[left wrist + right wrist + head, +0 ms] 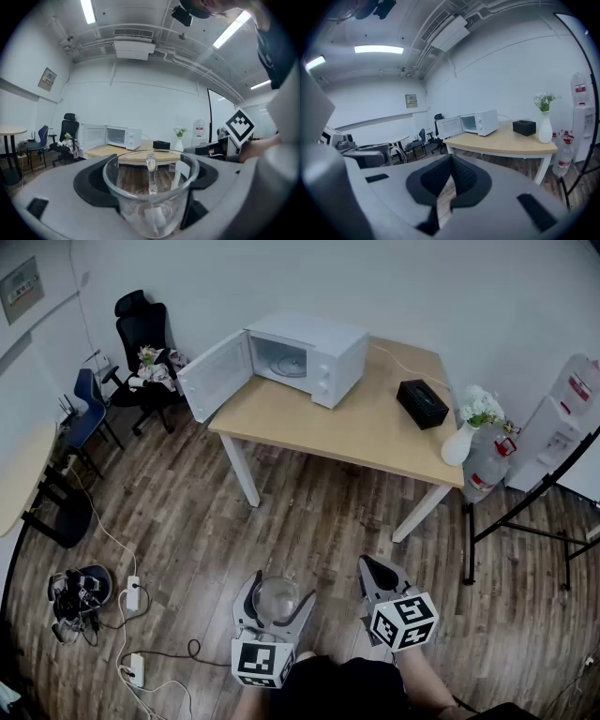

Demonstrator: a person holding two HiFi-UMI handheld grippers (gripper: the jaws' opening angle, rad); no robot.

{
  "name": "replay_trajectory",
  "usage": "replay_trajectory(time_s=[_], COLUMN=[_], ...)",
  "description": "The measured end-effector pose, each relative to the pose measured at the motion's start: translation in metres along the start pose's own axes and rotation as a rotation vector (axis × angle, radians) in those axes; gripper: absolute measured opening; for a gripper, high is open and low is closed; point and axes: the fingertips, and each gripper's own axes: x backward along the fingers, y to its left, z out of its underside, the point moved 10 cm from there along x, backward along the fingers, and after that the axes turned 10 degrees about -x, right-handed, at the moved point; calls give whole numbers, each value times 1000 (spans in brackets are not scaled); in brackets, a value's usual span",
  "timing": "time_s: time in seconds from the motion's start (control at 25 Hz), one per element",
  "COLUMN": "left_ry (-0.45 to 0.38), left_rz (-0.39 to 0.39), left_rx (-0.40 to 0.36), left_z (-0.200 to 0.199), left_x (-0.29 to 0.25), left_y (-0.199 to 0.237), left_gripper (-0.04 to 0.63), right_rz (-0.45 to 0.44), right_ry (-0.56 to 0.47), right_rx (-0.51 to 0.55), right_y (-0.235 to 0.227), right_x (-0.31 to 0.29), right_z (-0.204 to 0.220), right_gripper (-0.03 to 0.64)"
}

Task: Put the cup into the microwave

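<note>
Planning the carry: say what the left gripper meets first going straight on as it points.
Probably the near edge of the table, right of the microwave, its held cup leading; depth unclear.

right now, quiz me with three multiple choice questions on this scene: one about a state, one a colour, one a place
1. The microwave has its door:
A shut
B open
C missing

2. The tissue box on the table is:
A red
B white
C black

3. The glass cup is:
A in the left claw
B inside the microwave
C on the table

Answers:
1 B: the door swings out to the left and the turntable shows inside.
2 C: the box is plainly black against the pale wood.
3 A: the left gripper view shows the cup clamped between the jaws, well short of the table.
</note>
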Motion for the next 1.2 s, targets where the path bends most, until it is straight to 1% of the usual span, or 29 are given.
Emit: replay_trajectory(time_s=[0.24, 0.36, 0.48, 0.6, 0.92, 1.2], left_ry=[-6, -9, -2, -8, -20, -20], left_rz=[-22, -29, -29, -32, -28, -26], left_rx=[15, 16, 33, 34, 15, 14], left_z=[-8, -11, -10, -10, -8, -1], left_x=[39, 49, 59, 66, 77, 82], left_y=[-29, -42, -53, -59, -57, -42], left_gripper=[431, 431, 431, 431, 431, 431], right_rz=[30, 32, 28, 17, 7, 33], right_ry=[25, 47, 69, 66, 47, 37], right_rx=[-4, -6, -1, 14, 7, -24], right_y=[13, 15, 18, 22, 32, 40], right_x=[46, 59, 69, 76, 81, 74], right_z=[14, 17, 22, 23, 24, 28], right_gripper=[-5, -5, -5, -5, -5, -5])
